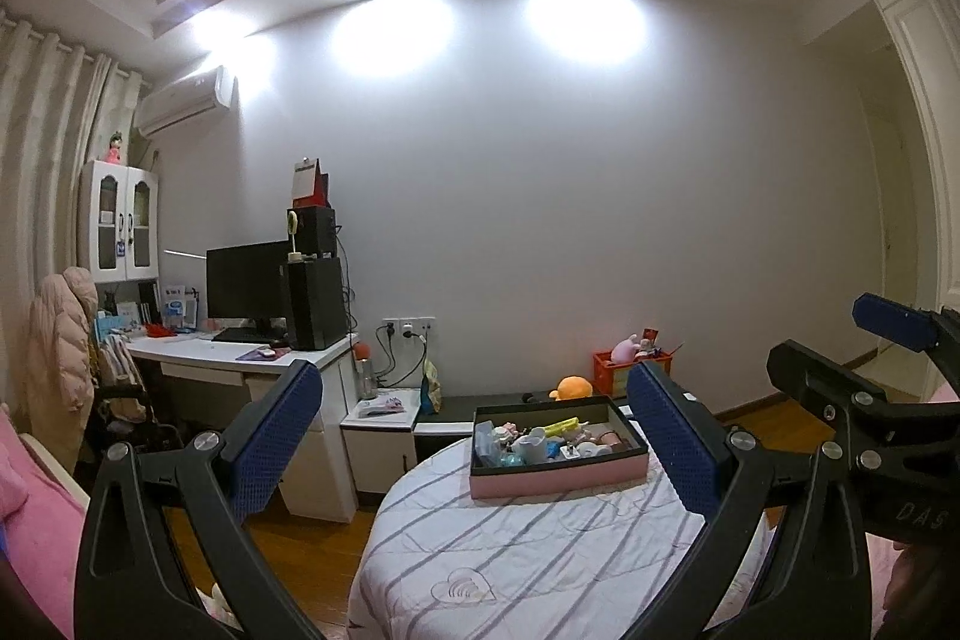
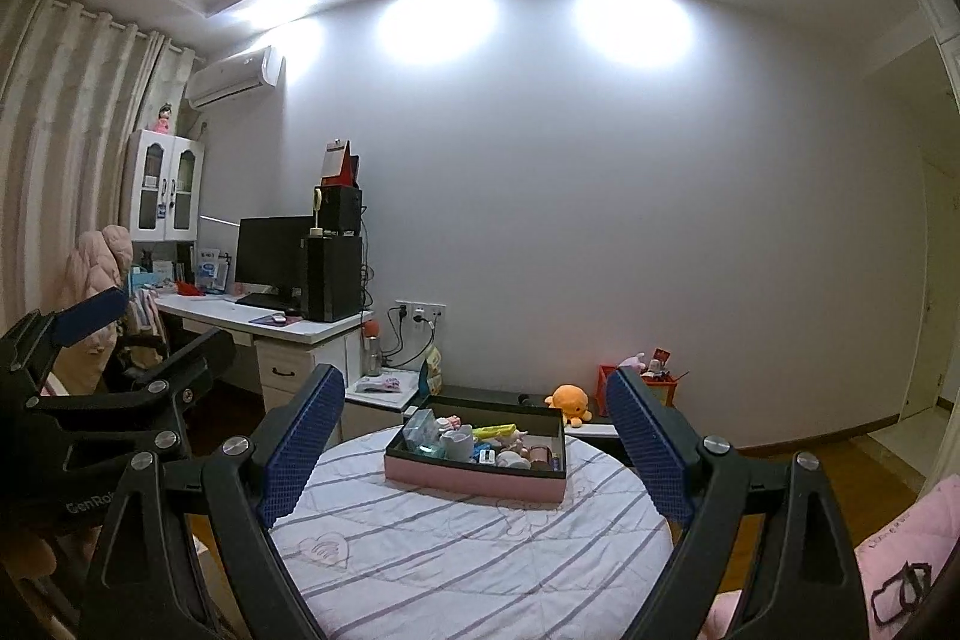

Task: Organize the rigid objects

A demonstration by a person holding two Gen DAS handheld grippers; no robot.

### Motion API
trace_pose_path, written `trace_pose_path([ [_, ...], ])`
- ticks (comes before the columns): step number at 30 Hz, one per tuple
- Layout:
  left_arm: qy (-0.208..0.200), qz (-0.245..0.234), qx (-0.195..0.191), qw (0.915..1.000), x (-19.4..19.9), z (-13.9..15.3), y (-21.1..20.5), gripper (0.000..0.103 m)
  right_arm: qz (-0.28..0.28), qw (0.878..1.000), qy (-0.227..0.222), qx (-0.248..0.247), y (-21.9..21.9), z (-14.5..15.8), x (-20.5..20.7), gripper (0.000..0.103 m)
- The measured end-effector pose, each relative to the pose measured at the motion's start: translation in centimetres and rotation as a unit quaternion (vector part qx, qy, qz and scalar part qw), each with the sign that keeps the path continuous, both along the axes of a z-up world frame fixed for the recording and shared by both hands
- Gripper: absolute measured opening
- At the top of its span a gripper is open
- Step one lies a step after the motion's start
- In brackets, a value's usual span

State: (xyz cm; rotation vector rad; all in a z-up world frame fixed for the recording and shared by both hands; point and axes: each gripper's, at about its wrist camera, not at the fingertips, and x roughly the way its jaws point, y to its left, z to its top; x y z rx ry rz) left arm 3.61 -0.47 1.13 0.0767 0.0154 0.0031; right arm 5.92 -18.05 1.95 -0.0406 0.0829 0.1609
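A pink box with a black inside (image 1: 558, 481) sits on a round table with a white striped cloth (image 1: 528, 550). It holds several small things, among them a white cup (image 1: 531, 447) and a yellow piece (image 1: 564, 425). My left gripper (image 1: 474, 436) is open and empty, held back from the box. My right gripper (image 2: 474, 442) is open and empty too, with the box (image 2: 474, 484) between its fingers in view, farther off. The right gripper shows at the right edge of the left wrist view (image 1: 840, 370).
A white desk (image 1: 240, 358) with a monitor and a black computer tower stands at the left. A low cabinet (image 1: 384, 418) is behind the table. An orange plush toy (image 1: 573, 388) and a red crate (image 1: 630, 370) sit by the wall. A pink cushion (image 2: 900, 550) lies at the right.
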Motion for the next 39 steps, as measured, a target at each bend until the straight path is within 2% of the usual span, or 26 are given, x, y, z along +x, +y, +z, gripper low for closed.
trace_pose_path([
  [8, -0.024, 0.017, 0.021, 0.9994, -2.2, 1.1, -0.4, 0.103, -0.002, 1.000, -0.017, 0.005, 0.0, 0.7, -2.6, 0.090],
  [16, -0.026, 0.000, 0.013, 0.9996, -2.4, 1.1, -0.5, 0.103, -0.008, 1.000, -0.024, 0.006, -0.3, 1.0, -3.7, 0.090],
  [39, -0.029, 0.000, 0.020, 0.9994, -2.3, 0.9, -0.8, 0.103, -0.017, 1.000, -0.018, 0.009, -0.4, 1.0, -3.8, 0.090],
])
